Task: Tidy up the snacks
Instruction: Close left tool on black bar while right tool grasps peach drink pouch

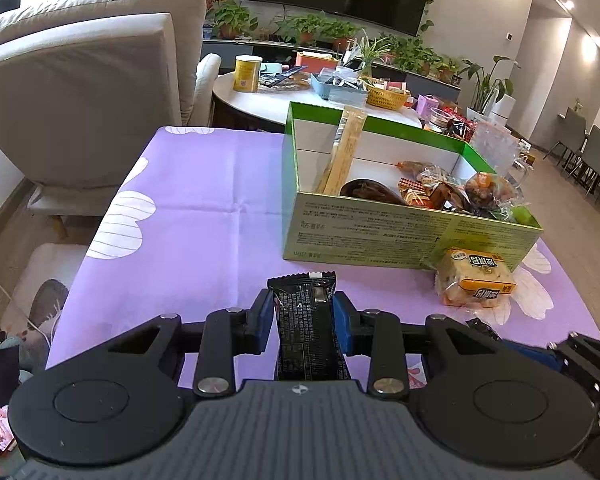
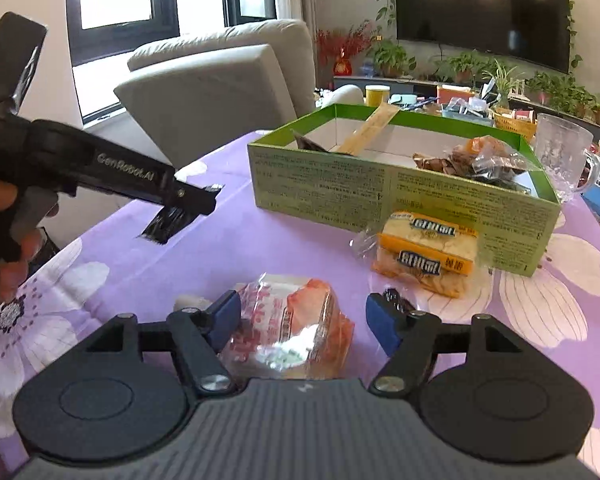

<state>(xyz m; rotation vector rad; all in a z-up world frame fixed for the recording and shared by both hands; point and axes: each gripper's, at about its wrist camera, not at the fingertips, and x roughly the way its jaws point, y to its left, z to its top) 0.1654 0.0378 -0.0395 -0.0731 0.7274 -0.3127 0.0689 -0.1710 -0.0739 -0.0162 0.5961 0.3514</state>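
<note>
While its blue pads are clamping a black snack packet [image 1: 305, 320] covered in fine white print too small to read, the left gripper [image 1: 303, 312] is hovering above the purple floral tablecloth [image 1: 204, 208] — "CenRobot.AI" showing on its body in the right wrist view. The right gripper [image 2: 302, 320] is sitting spread wide around a clear pink-printed packet [image 2: 292, 328], not pinching it. Ahead, a yellow-labelled cracker pack [image 2: 428, 256] is lying against the green box [image 2: 380, 196] — already holding wrapped snacks. A glass mug [image 2: 562, 156] is standing just beside the box.
</note>
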